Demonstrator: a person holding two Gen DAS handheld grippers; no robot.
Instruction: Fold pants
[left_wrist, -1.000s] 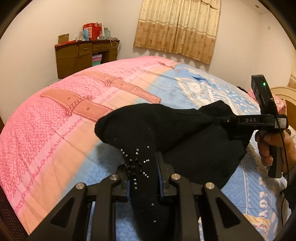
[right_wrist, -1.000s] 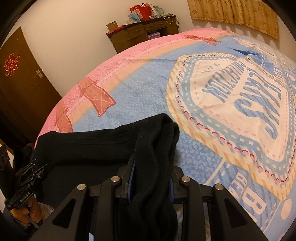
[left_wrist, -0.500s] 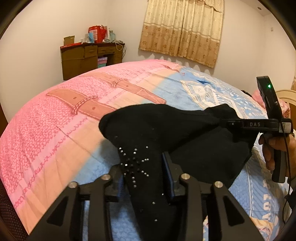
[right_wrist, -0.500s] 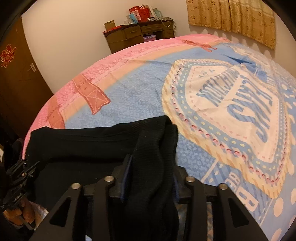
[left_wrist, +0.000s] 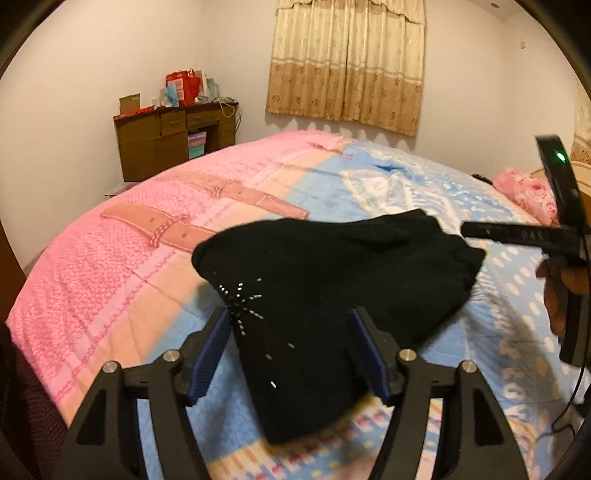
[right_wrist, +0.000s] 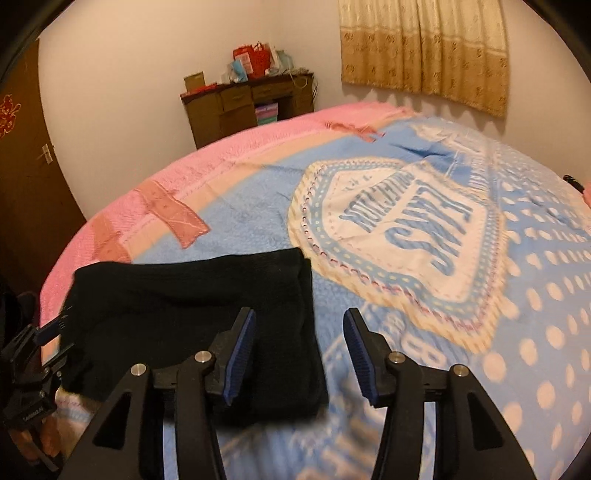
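On the bedspread (right_wrist: 258, 206) black folded pants (right_wrist: 192, 295) — rhinestones near the corner — both grippers' fingers (right_wrist: 242, 350) released.

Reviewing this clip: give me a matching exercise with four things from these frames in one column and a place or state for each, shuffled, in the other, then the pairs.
Things:
1. left claw
2. black pants
3. wooden desk
4. curtain

Place or state:
A. hangs over the window
B. open, fabric lying loose between its fingers
C. stands against the far wall, cluttered on top
D. folded on the bedspread

Pairs: 1-B, 2-D, 3-C, 4-A
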